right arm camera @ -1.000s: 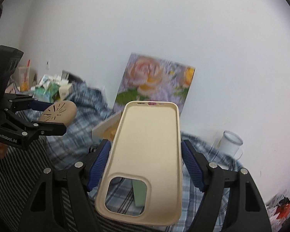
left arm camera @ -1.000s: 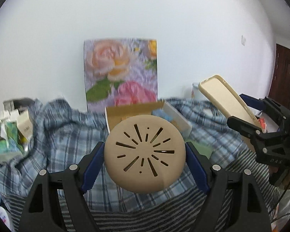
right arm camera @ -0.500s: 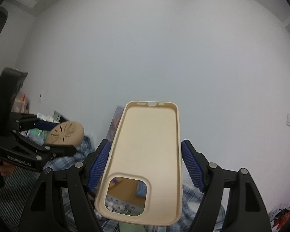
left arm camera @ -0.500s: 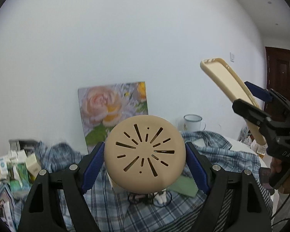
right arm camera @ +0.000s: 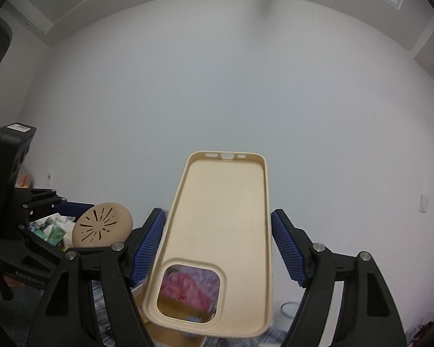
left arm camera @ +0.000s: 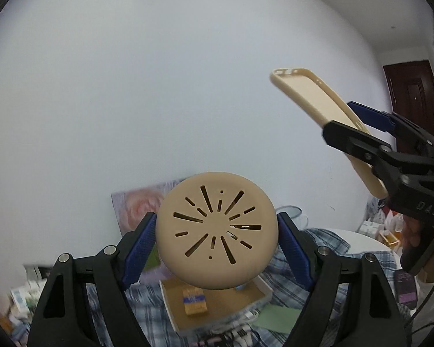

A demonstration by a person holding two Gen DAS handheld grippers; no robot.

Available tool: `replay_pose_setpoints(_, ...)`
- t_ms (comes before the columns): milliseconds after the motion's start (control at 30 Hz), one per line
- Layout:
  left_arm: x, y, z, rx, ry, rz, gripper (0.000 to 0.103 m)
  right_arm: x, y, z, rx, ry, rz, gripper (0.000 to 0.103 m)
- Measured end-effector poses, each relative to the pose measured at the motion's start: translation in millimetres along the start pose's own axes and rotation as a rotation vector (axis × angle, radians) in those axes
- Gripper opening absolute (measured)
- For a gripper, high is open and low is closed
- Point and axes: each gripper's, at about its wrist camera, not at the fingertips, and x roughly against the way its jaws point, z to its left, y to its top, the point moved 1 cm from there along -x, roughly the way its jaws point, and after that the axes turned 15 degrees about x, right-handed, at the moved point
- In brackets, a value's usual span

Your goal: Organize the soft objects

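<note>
My left gripper (left arm camera: 217,243) is shut on a round beige soft disc (left arm camera: 215,228) with slits, held high above the table. The disc also shows in the right wrist view (right arm camera: 102,225). My right gripper (right arm camera: 217,245) is shut on a cream soft phone case (right arm camera: 217,237), open side facing the camera. The case shows at the right of the left wrist view (left arm camera: 327,118), raised and tilted. Both grippers point up toward the white wall.
Below lies an open cardboard box (left arm camera: 217,306) holding a small tan packet (left arm camera: 194,302), on a blue plaid cloth (left arm camera: 321,248). A flower picture (left arm camera: 136,205) leans on the wall. A white mug (left arm camera: 292,217) and a green sheet (left arm camera: 277,318) lie nearby. Clutter sits at left.
Both grippers have lifted and tilted upward with their objects. The table, box and picture have dropped low in both views, and more wall and ceiling show.
</note>
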Motion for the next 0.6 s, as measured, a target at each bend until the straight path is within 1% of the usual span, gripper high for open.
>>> replay_pose_setpoints(133, -4.9, 12.8, -10.0, -0.025, 0.003, -0.044, 0.083, -7.7, 9.8, -8.1, -0.004, -0.015, -0.017, 0.074)
replay_pose_setpoints(367, -12.0, 31.4, -10.5, 0.010, -0.009, -0.100, 0.083, -25.5, 17.6, -12.4, 0.000, -0.009, -0.025, 0.074)
replay_pose_setpoints(467, -15.7, 37.6, -5.6, 0.039, -0.010, -0.114, 0.083, -31.7, 15.2, -16.2, -0.008, 0.004, -0.024, 0.074)
replay_pose_setpoints(600, -27.1, 37.8, 2.9, 0.066, -0.001, -0.108, 0.083, -48.1, 8.6, -16.2, -0.020, 0.021, -0.009, 0.074)
